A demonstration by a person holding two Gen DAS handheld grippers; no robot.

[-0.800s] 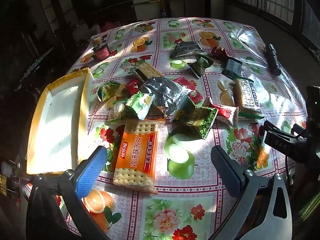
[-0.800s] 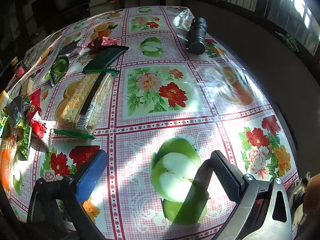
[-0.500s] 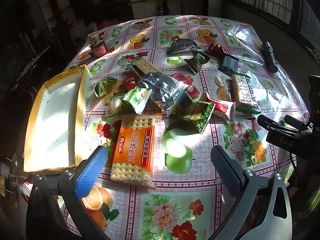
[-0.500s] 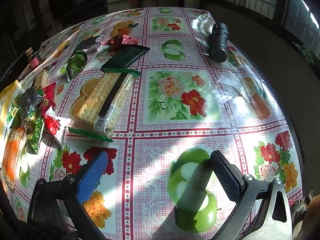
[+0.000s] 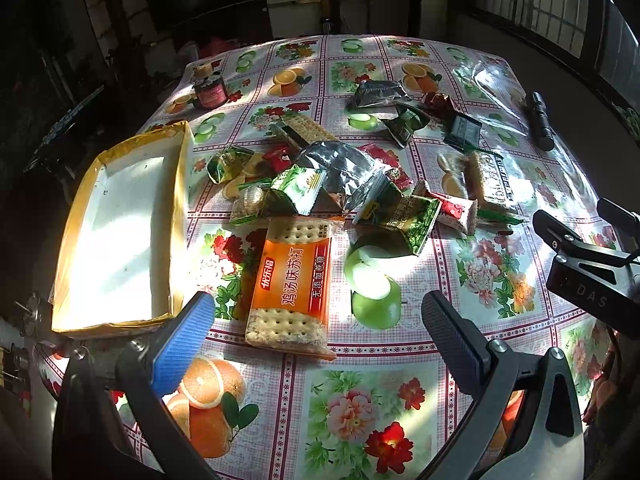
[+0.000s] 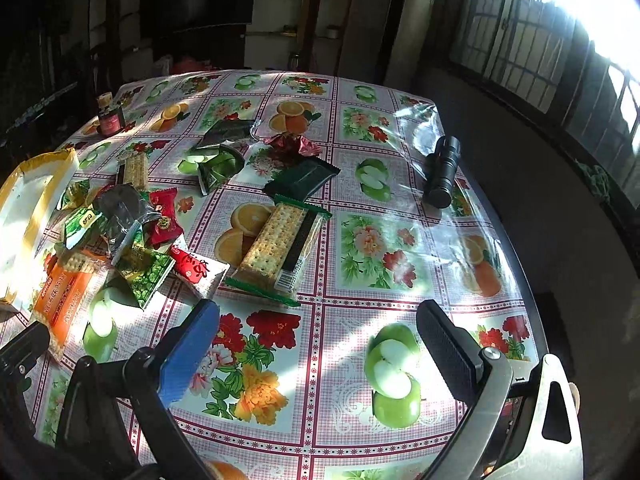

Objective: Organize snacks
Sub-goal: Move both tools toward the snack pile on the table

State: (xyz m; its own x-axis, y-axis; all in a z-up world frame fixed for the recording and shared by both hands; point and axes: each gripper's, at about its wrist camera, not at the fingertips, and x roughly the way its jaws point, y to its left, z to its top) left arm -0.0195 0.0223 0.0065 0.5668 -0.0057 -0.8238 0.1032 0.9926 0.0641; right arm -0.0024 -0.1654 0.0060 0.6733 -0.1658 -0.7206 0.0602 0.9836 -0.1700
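Observation:
Several snack packets lie heaped on a fruit-print tablecloth (image 5: 372, 396). An orange cracker pack (image 5: 290, 286) is nearest, just beyond my open left gripper (image 5: 316, 324), whose fingers hold nothing. Behind it sit a silver foil bag (image 5: 340, 176) and green packets (image 5: 404, 222). An empty yellow-rimmed box (image 5: 176, 216) stands to the left. My right gripper (image 6: 318, 334) hangs open and empty above the cloth, short of a green-edged cracker pack (image 6: 280, 246); a dark green packet (image 6: 302, 178) lies further back.
A black flashlight (image 6: 442, 170) lies near the table's right edge. A small dark jar (image 6: 109, 117) stands at the far left corner. The right gripper's body (image 5: 588, 268) shows at the right of the left wrist view. Dark furniture and windows ring the table.
Both grippers have pulled back and risen, so more of the table and room shows. The right view has swung up and left toward the pile. No packet has moved.

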